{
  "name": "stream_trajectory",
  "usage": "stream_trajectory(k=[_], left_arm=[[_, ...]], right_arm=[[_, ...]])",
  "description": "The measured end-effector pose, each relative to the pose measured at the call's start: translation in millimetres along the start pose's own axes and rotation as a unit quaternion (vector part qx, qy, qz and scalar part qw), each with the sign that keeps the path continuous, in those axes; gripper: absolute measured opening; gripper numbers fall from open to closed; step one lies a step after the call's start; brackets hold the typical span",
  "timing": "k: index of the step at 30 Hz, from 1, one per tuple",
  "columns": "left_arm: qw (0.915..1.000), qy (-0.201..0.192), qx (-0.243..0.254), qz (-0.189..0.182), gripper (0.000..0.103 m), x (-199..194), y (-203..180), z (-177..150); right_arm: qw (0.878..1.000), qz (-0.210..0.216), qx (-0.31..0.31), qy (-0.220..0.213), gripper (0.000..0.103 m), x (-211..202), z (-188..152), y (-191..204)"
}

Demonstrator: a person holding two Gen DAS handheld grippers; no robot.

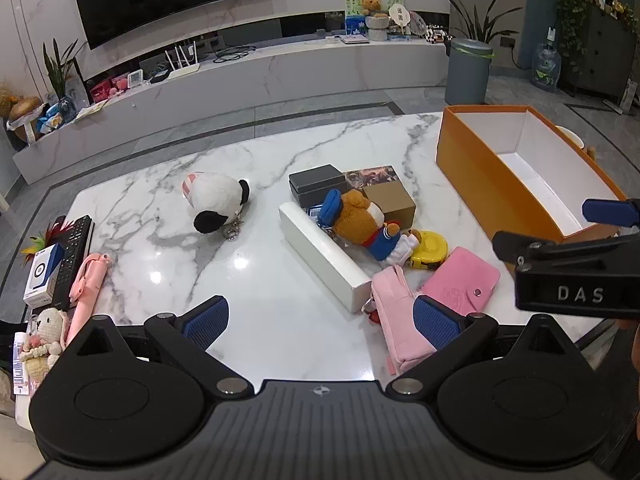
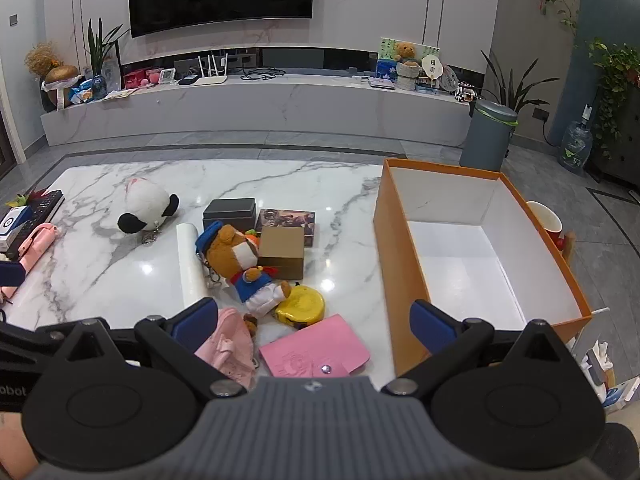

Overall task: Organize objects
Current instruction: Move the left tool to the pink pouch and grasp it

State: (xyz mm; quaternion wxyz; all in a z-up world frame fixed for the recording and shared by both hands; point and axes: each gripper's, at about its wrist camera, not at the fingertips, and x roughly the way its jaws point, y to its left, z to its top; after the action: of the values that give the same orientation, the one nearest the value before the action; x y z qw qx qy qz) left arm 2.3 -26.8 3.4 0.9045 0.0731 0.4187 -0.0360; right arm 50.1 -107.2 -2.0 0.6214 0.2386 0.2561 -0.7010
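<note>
An empty orange box [image 1: 480, 176] [image 2: 404, 264] stands at the table's right. Left of it lie a bear plush in blue [image 1: 362, 222] [image 2: 244, 260], a yellow tape measure [image 1: 432, 248] [image 2: 302, 306], a pink wallet [image 1: 460, 282] [image 2: 316, 346], a pink pouch [image 1: 396, 316] [image 2: 232, 350], a long white box [image 1: 320, 256] [image 2: 190, 268], a brown box [image 1: 394, 202] [image 2: 282, 252] and a dark grey box [image 1: 318, 184] [image 2: 230, 212]. A black-and-white plush [image 1: 216, 202] [image 2: 146, 208] lies apart. My left gripper [image 1: 320, 326] and right gripper [image 2: 314, 326] are open and empty, above the table's near edge.
A marble table [image 1: 280, 320] [image 2: 100, 272] holds everything. At its left edge lie a remote [image 1: 74, 246], a pink handle [image 1: 86, 284] and a small white box [image 1: 42, 276]. A red-and-white cup [image 2: 548, 220] stands behind the orange box. The right gripper also shows in the left wrist view [image 1: 560, 236].
</note>
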Motion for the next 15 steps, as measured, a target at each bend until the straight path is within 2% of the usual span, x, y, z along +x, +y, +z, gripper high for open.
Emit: stream_trajectory(k=[5, 15], left_arm=[[1.0000, 0.005, 0.004, -0.007, 0.103, 3, -5, 0], [0.9994, 0.018, 0.016, -0.027, 0.103, 12, -18, -2]], right_arm=[[1.000, -0.015, 0.019, -0.003, 0.102, 5, -5, -10], [1.000, -0.017, 0.019, 0.001, 0.102, 15, -9, -21]])
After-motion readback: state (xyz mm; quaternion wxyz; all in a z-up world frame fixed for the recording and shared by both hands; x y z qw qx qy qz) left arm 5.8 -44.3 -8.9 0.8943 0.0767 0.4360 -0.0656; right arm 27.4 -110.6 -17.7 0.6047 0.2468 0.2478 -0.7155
